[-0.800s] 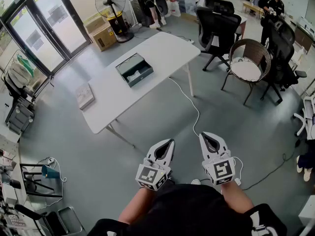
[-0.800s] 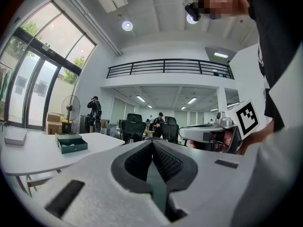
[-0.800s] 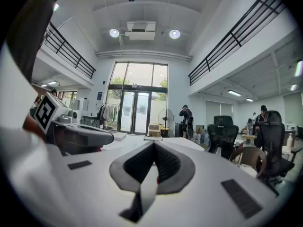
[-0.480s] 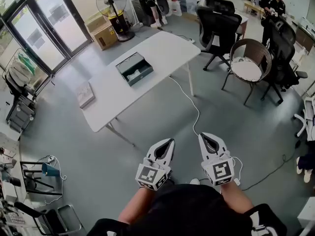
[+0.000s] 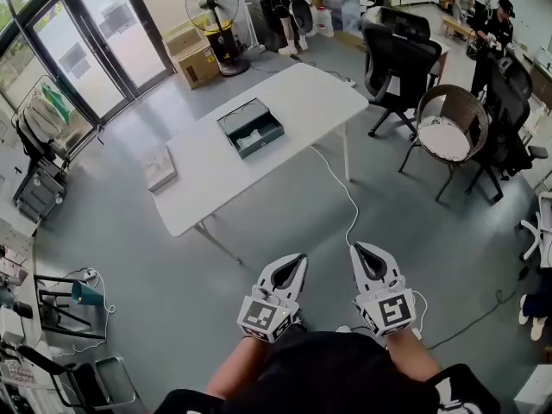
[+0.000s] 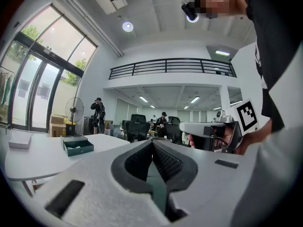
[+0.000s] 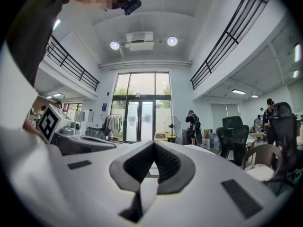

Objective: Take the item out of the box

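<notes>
A dark green open box [image 5: 251, 128] sits on the white table [image 5: 285, 93], with something pale inside it; the left gripper view shows the box [image 6: 78, 144] far off at the left. Both grippers hang close to my body, well short of the table. My left gripper [image 5: 299, 258] is shut, jaws meeting at the tip [image 6: 152, 141], nothing between them. My right gripper [image 5: 356, 248] is shut too, its jaw tips touching [image 7: 154, 143] and empty.
A flat pale book-like item [image 5: 159, 166] lies at the table's left end. A white cable [image 5: 338, 188] runs from the table across the grey floor. Office chairs [image 5: 398, 54], a wicker chair [image 5: 447, 128], a fan [image 5: 217, 7] and cardboard boxes [image 5: 197, 57] ring the table. People stand at the back.
The view has shifted closer toward the table, so the table and box sit a little nearer and to the right. Both grippers stay shut and held low.
</notes>
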Demonstrator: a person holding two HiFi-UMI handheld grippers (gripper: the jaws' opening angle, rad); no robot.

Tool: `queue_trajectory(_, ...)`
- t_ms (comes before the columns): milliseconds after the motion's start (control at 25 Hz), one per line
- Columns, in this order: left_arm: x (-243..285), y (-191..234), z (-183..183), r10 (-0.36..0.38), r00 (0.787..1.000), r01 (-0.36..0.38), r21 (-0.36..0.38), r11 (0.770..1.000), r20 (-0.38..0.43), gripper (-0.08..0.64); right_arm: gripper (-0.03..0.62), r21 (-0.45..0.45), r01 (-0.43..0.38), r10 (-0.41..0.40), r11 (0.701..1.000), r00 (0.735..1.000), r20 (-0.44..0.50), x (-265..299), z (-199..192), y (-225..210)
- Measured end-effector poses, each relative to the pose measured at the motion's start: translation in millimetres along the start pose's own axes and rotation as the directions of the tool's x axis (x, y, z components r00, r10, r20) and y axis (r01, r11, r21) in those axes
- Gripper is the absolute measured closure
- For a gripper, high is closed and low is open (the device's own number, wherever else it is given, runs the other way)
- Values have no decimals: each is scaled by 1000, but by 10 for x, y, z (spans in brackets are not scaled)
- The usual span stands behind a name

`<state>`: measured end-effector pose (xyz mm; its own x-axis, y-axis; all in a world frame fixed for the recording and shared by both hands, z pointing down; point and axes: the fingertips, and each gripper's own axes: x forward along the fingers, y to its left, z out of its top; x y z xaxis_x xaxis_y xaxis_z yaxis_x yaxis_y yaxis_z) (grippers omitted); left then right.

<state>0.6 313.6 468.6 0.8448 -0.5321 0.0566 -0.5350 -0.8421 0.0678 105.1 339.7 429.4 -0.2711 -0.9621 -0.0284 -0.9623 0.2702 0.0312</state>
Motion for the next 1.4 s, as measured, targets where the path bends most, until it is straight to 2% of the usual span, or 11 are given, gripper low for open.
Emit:
queue_trajectory(240,-109,470,54,15,1000,-15,0,1000,12,552,586,-6,-3,3,1000,1000,6,446,30,190)
queue_trajectory(440,-242,1017,88,28,999,-28,-14,1000,19,552,586,-30,3,-1,1000,999,53,897,125,455)
queue_trajectory(760,-488,1631,-35,22,1000,-22,28,999,-10,552,586,-21,3,-2,1000,999,35,1368,22,887)
queue_trajectory(920,-435,1817,-100,28,999,-28,17,999,-25,552,586,-28,-9,9,1000,1000,-1,1561,-44,790)
queue_trajectory(1040,-288,1960,-119,30,999,-29,22,999,-33,552,588,-60,-20,20,998,1000,9,1733,-16,661)
queue_trajectory(1400,400,2456,20,64,998,-64,30,998,-24,552,586,-66,-26,27,997,999,23,2405,-33,79)
